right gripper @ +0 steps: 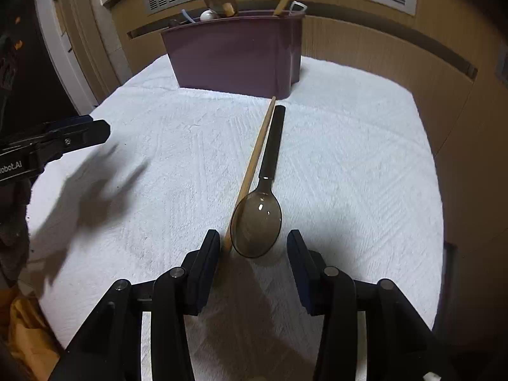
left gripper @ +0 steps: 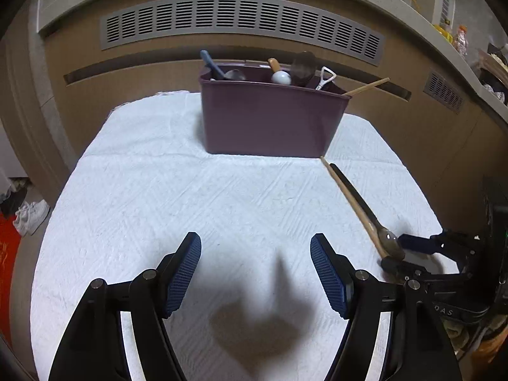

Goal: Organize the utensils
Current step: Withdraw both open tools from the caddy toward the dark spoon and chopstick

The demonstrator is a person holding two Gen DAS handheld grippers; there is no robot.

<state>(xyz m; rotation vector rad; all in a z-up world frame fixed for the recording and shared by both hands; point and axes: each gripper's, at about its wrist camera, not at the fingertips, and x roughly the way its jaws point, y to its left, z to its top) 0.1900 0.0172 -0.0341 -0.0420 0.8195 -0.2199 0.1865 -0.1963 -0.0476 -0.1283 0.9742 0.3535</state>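
Observation:
A purple bin [left gripper: 266, 120] stands at the far side of the white towel [left gripper: 190, 197] and holds several utensils; it also shows in the right wrist view [right gripper: 235, 57]. A smoky translucent spoon with a black handle [right gripper: 258, 219] and a wooden stick [right gripper: 254, 162] lie side by side on the towel, ends toward the bin. My right gripper [right gripper: 253, 244] is open, its fingers either side of the spoon bowl and the stick's near end. In the left wrist view the spoon [left gripper: 389, 238] lies at the right gripper [left gripper: 397, 254]. My left gripper [left gripper: 255, 244] is open and empty above bare towel.
A wooden radiator cover with a grey vent grille [left gripper: 241, 22] runs behind the table. A shelf with bottles [left gripper: 457, 35] is at upper right. Shoes [left gripper: 30, 216] lie on the floor left of the table. The left gripper's finger [right gripper: 79, 133] shows at the left.

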